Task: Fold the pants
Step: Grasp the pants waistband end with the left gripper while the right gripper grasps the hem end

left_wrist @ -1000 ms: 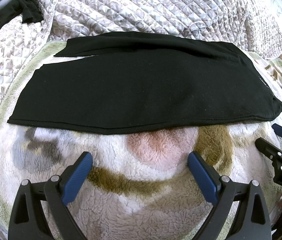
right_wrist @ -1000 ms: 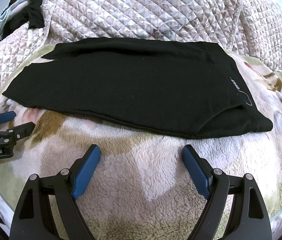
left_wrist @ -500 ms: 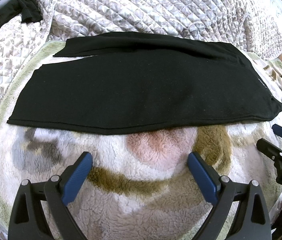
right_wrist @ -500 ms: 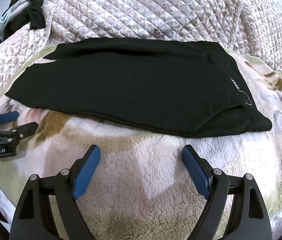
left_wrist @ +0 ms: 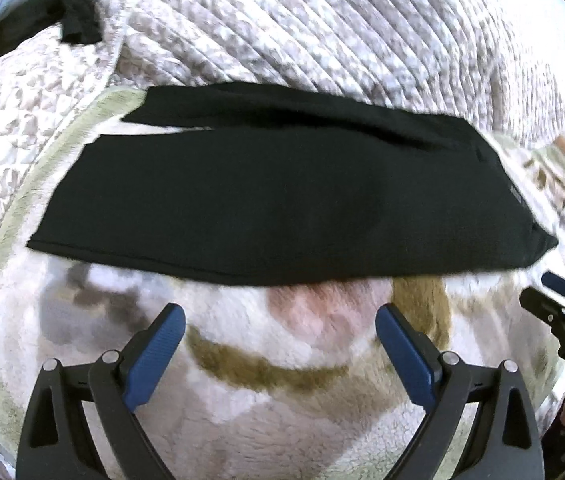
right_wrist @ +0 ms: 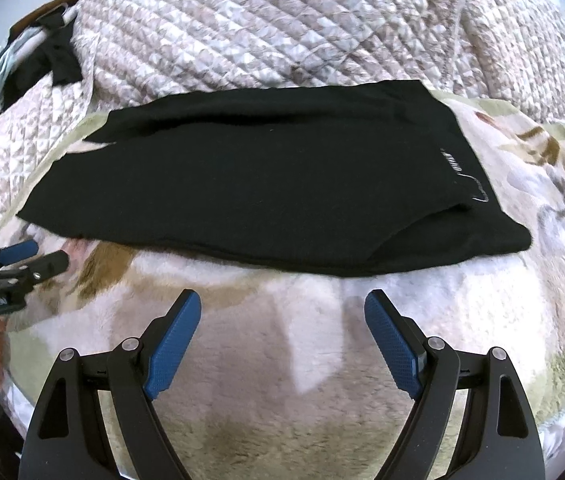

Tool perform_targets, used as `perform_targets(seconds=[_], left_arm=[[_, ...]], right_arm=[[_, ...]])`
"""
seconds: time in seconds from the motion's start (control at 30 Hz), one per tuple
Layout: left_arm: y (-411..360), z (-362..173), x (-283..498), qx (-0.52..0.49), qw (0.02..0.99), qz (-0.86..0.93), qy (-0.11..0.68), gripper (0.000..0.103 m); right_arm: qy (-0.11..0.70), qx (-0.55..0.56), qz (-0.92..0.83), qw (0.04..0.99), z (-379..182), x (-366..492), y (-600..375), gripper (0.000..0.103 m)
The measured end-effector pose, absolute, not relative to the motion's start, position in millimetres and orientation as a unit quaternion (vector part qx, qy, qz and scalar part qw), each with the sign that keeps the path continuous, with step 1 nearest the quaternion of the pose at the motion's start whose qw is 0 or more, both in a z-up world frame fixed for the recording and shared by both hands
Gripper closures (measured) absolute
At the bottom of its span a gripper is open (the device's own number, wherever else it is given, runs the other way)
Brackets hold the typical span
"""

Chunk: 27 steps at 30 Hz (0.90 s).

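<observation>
In the left wrist view, the left gripper is held low over the fleece blanket, fingers spread wide and holding nothing. The black pants are laid flat just ahead, their near hem not touched. The picture is blurred, so the folds are perhaps doubled.

In the right wrist view, the right gripper is likewise spread and empty, near the pants; the bare blanket lies between.

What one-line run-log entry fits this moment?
pants: flat on blanket | left gripper: open, empty | right gripper: open, empty
</observation>
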<state>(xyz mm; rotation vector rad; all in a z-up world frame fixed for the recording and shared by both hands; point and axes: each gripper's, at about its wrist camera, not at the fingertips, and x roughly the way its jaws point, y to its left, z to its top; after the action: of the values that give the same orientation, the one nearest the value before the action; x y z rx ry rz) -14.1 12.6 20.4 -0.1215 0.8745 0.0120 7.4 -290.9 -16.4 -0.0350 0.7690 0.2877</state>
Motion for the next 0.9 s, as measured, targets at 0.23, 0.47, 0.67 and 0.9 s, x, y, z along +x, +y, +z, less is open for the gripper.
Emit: perform_targets(seconds=[0.23,0.47,0.67,0.9], left_arm=[[56.0,27.3,-15.5,-0.137,0.904,0.04,0.403,0.006],[107.0,16.6,-7.6,-0.249,0.887,0.072,0.383,0.01],[121.6,12.7,6.3,-0.277,0.887,0.089,0.357,0.014],[135.5,11.3,18.4,-0.271,0.886,0.141,0.348,0.054]], right_arm=[[0.376,0.059,0.094,0.92,-9.8,21.2,-340.2,0.019],[0.38,0.19,0.086,0.901,-16.1,47.6,-379.0,0.019],[0.358,0.301,0.078,0.88,-21.3,74.1,-408.8,0.031],[0.34,0.362,0.046,0.867,-29.3,88.0,-436.7,0.073]])
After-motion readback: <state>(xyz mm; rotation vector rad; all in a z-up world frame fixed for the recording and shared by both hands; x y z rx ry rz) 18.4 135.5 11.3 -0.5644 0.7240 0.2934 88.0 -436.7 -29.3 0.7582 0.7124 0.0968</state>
